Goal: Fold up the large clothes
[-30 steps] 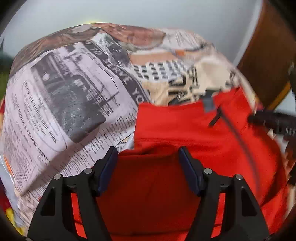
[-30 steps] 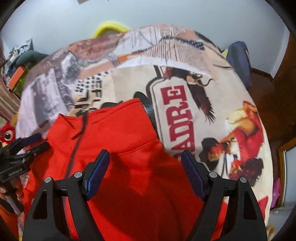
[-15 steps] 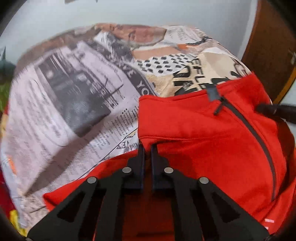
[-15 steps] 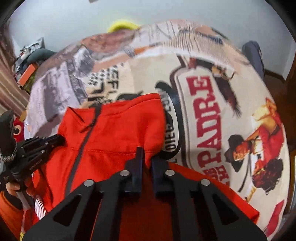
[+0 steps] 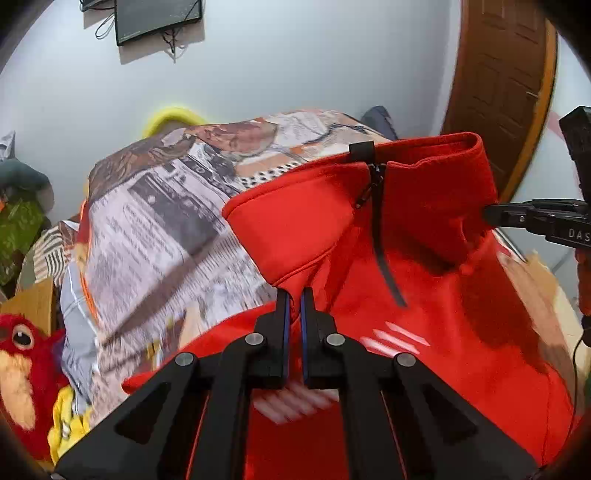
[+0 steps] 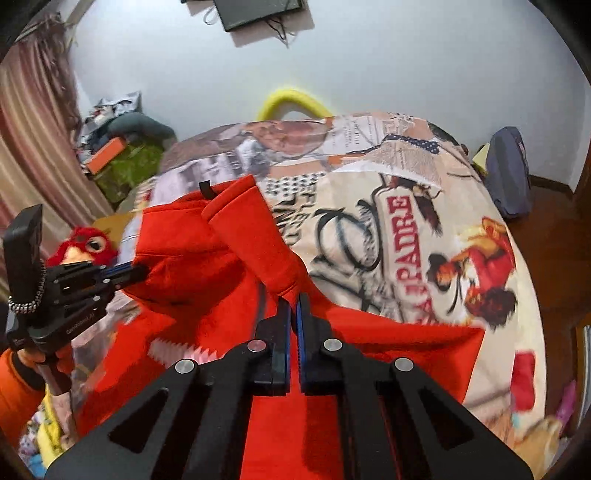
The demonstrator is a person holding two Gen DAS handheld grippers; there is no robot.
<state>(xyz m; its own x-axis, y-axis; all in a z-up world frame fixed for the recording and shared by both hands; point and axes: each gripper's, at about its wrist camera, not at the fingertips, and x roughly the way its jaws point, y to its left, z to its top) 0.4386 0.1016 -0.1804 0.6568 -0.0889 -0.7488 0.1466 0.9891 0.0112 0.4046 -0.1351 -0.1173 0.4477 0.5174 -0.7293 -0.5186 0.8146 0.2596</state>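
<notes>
We are pinching the red zip fleece [image 5: 436, 266] with left gripper [image 5: 293, 295] and right gripper [image 6: 294, 301] clamped at its shoulders, keeping tension level ahead.

One red jacket [image 5: 424, 258], two grippers, one printed bedspread [image 6: 406, 206], one red plush toy [image 5: 26, 354], one wall screen [image 5: 159, 18]

Bed [image 6: 424, 229] (newsprint-collage cover) with red jacket [image 5: 461, 332] on it

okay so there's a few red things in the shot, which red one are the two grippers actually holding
The red jacket, the one with the dark zip: the left gripper and right gripper are both shut on its shoulders. The red plush bird lies untouched beside the bed.
</notes>
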